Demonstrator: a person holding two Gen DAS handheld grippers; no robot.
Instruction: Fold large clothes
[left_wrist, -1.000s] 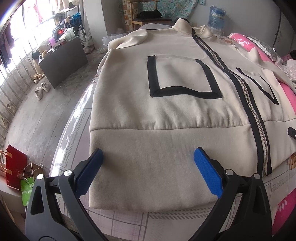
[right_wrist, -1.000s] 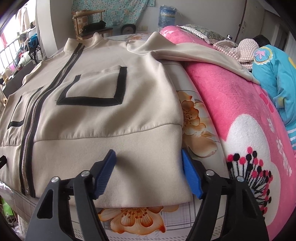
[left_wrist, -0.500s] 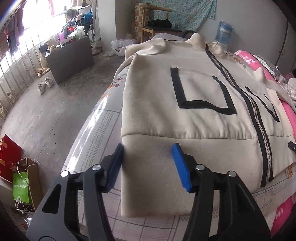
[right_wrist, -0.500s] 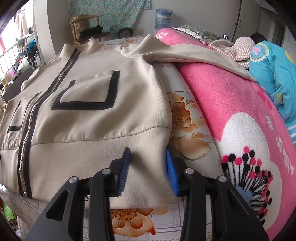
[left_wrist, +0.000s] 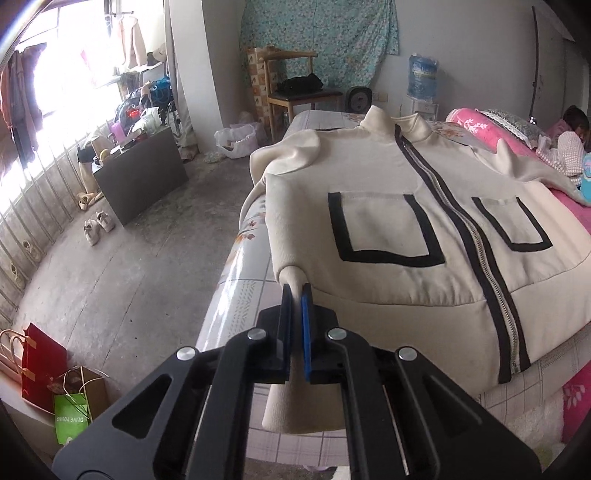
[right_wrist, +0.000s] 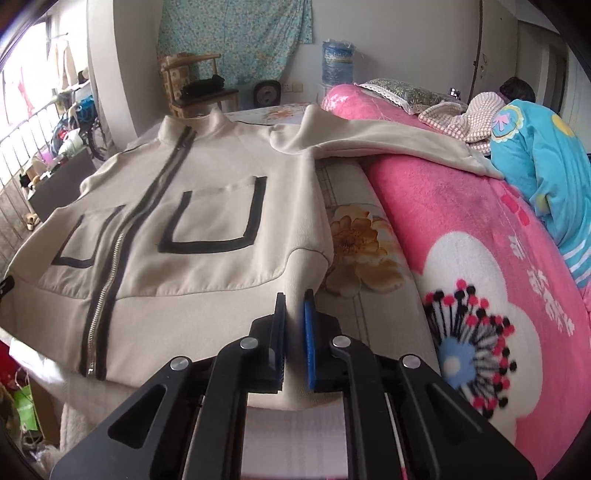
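Bedroom, bed (left_wrist: 236, 295) with a glossy floral sheet, bare concrete floor. Left tongs (left_wrist: 295, 295) clamped on the left corner of the ribbed hem of the cream jacket (left_wrist: 388, 229), cloth bunched between blue pads. Right tongs (right_wrist: 294, 299) pinched tight on the right hem corner. Jacket lies flat, front up, zipper closed, two black-trimmed square pockets. Right sleeve drapes over the fuzzy pink blanket (right_wrist: 461, 221).
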